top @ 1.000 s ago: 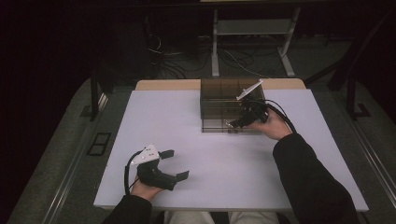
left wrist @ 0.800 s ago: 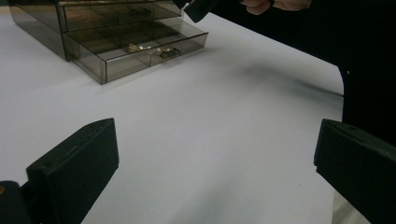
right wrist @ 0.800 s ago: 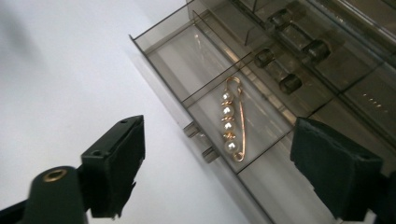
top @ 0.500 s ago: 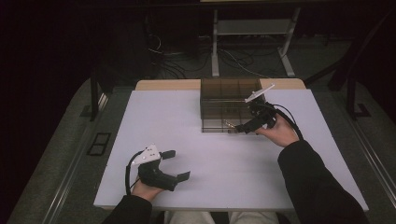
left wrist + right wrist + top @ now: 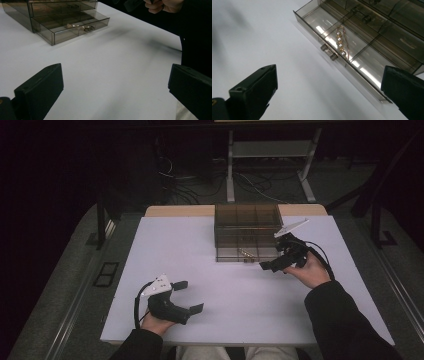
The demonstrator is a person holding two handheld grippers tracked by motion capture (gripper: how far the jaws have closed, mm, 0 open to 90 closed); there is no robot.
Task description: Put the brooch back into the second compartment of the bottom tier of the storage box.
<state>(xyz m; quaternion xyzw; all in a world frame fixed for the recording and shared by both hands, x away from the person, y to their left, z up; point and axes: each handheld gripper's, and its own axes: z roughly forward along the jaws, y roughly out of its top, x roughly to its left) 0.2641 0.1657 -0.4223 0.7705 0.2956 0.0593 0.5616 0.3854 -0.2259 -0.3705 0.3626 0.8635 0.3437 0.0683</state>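
White table [image 5: 210, 250] bears an open drawer [image 5: 342, 47] — pearl bracelet [image 5: 341, 46] lying front-to-back inside; right gripper [image 5: 281, 256] spread, empty.

Left tongs [image 5: 189, 296] gaping, low near body (level); right tongs [image 5: 274, 258] just opened wide, empty.

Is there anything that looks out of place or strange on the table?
Only the bottom drawer of the smoky plastic box stands pulled out, with a pearl chain lying slantwise inside. Nothing is spilled or broken.
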